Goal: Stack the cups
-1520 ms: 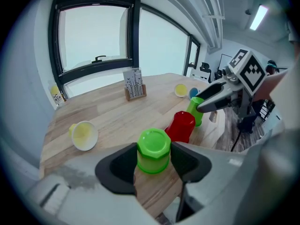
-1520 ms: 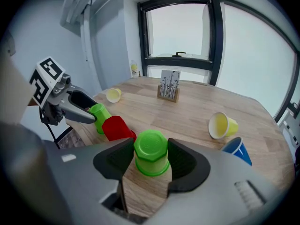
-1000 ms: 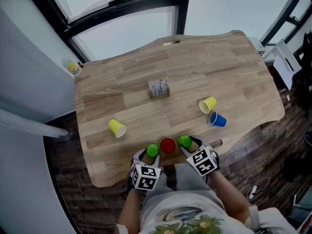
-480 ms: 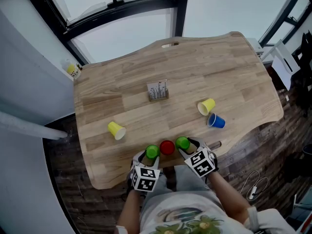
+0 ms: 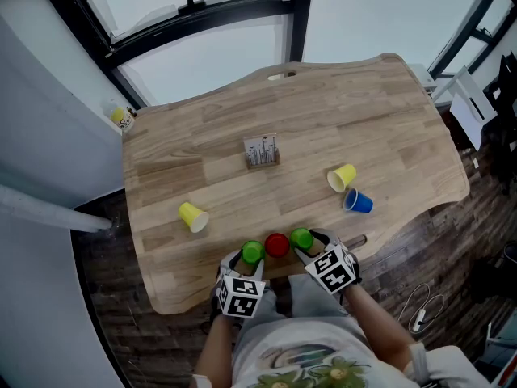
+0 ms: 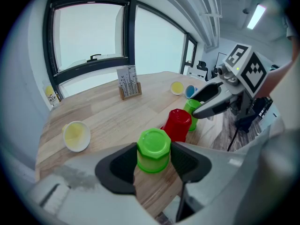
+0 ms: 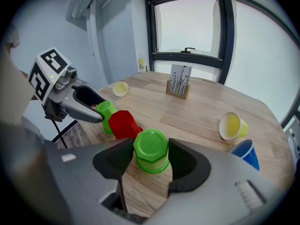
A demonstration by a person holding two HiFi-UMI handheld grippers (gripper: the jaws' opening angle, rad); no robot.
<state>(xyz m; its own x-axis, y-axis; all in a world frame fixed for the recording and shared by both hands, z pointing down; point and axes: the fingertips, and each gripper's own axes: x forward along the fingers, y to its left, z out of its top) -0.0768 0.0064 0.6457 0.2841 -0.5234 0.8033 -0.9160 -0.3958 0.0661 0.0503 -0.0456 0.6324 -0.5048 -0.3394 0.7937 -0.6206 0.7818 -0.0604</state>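
A wooden table [image 5: 339,111] seen from above, with an upturned red cup [image 5: 277,243] standing near its front edge. Every place below is given from that red cup.

Just to its left stands the left green cup [image 6: 153,150], upturned. Your left gripper [image 5: 250,259] is clamped on it, one pad against each side. Just to the red cup's right stands the right green cup [image 7: 151,150], also upturned. Your right gripper [image 5: 307,245] is closed on it in the same way. Both green cups sit on the wood.

Farther left of the red cup, a yellow cup [image 5: 193,214] lies on its side. To the right and a little beyond, a second yellow cup [image 5: 342,177] and a blue cup [image 5: 359,201] lie on their sides, close together. Well beyond the red cup, near mid-table, stands a small card holder [image 5: 262,150].

The step in hand looks like the first stacking lift. Move one gripper at a time. Raise your chosen green cup straight up until its rim clears the red cup's base, carry it across, centre it, then lower it squarely. A tilted rim would likely catch and push the red cup.

Squeeze only enough to hold, because these light cups probably flex. Your inner fingers pass close to the red cup, and a nudge could send it off the nearby table edge.
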